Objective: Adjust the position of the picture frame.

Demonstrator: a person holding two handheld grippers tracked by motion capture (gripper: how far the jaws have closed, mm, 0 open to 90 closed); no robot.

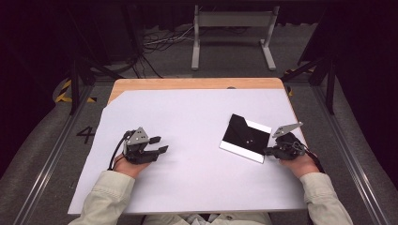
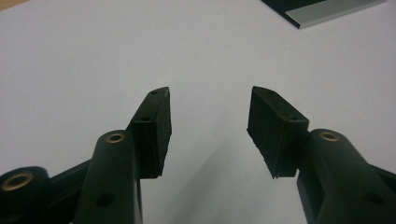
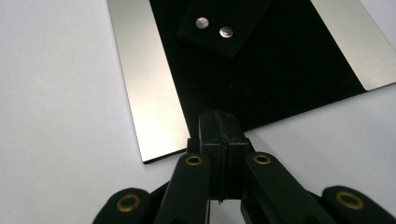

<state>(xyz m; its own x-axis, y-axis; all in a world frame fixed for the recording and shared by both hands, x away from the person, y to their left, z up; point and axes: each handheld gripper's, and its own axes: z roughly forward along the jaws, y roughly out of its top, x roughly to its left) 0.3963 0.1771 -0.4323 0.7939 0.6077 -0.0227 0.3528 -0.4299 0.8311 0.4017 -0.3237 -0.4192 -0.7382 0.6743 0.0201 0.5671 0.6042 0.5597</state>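
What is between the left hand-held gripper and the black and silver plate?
Just bare white sheet in the high view, between the left hand-held gripper and the plate.

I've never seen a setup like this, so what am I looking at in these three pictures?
A person sits at a table covered by a white sheet, holding a hand-operated two-jaw gripper in each hand. The high view looks down from above; the other two come from cameras riding on each gripper. The left gripper rests on the sheet, open and holding nothing. The right gripper is shut, its tips at the edge of a black-and-silver plate lying flat. Whether it touches the plate I cannot tell.
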